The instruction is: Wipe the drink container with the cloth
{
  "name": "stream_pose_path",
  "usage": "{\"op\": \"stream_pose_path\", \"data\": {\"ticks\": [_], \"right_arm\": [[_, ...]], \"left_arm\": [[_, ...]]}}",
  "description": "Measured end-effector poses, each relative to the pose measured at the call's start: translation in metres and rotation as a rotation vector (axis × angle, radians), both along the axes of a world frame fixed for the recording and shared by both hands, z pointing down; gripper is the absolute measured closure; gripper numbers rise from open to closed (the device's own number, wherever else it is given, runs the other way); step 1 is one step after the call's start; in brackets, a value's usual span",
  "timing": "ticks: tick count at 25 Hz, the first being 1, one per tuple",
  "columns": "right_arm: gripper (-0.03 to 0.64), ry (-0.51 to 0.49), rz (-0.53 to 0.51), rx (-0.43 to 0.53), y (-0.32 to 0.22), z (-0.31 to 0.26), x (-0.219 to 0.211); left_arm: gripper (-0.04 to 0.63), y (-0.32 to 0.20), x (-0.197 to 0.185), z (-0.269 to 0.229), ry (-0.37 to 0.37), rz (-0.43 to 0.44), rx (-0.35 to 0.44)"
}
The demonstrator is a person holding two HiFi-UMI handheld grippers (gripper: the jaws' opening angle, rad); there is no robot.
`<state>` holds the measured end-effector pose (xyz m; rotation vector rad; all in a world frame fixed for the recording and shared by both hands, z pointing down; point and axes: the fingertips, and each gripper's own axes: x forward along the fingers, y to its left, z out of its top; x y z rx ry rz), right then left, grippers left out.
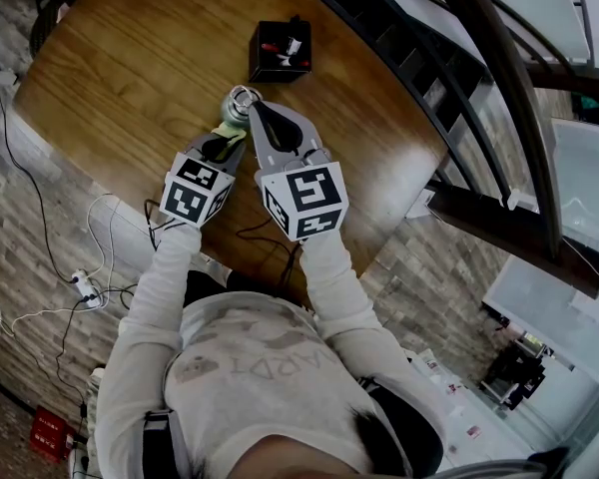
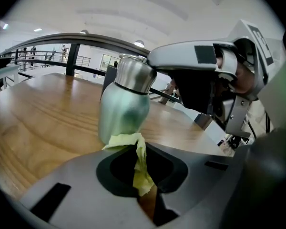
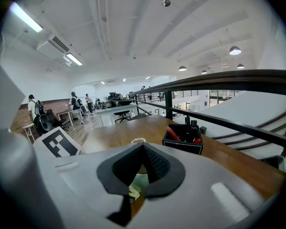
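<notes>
The drink container [image 1: 240, 104] is a pale green metal bottle with a steel top, standing on the round wooden table [image 1: 130, 58]. In the left gripper view it [image 2: 123, 106] rises just beyond the jaws. My left gripper [image 1: 223, 144] is shut on a yellow cloth [image 2: 140, 163], whose free end [image 1: 223, 128] presses against the bottle's lower side. My right gripper [image 1: 252, 108] reaches over from the right, with its jaws closed at the bottle's steel top [image 2: 133, 73]. Through that gripper's hollow I see a bit of green body [image 3: 140, 179] and the rim [image 3: 138, 140].
A black box [image 1: 280, 50] holding pens and red items stands on the table just beyond the bottle; it also shows ahead in the right gripper view [image 3: 183, 140]. A dark railing [image 1: 459, 78] curves past the table's far right edge. Cables [image 1: 50, 267] lie on the floor to the left.
</notes>
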<state>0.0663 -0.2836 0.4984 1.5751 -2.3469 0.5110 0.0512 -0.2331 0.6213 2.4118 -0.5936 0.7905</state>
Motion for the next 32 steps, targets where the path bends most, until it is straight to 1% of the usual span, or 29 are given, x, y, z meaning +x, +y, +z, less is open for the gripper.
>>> {"op": "stream_pose_path", "data": {"ticks": [4,9,13,16,19,25,32], "right_arm": [[0.606,0.002,-0.001,-0.001,0.000,0.000,0.001],[0.606,0.002,-0.002,-0.001,0.001,0.000,0.001],[0.606,0.001,-0.002,0.000,0.001,-0.001,0.001],[0.606,0.001,-0.003,0.001,0.001,-0.001,0.000],[0.606,-0.002,-0.001,0.002,0.001,-0.001,0.001],[0.606,-0.002,0.001,0.000,0.001,-0.001,0.001],[0.606,-0.003,0.006,0.000,0.001,-0.002,0.000]], "left_arm": [[0.565,-0.001,-0.003,0.002,-0.020,-0.009,-0.010],[0.565,-0.005,-0.012,0.005,-0.052,-0.015,-0.004],[0.565,-0.006,-0.012,0.004,-0.064,0.019,0.011],[0.565,-0.006,-0.013,0.000,-0.068,0.050,0.038],[0.565,-0.008,-0.014,-0.007,-0.049,0.075,0.071],[0.565,-0.008,-0.016,-0.023,-0.021,0.127,0.108],[0.565,-0.009,-0.018,-0.041,0.023,0.136,0.131]]}}
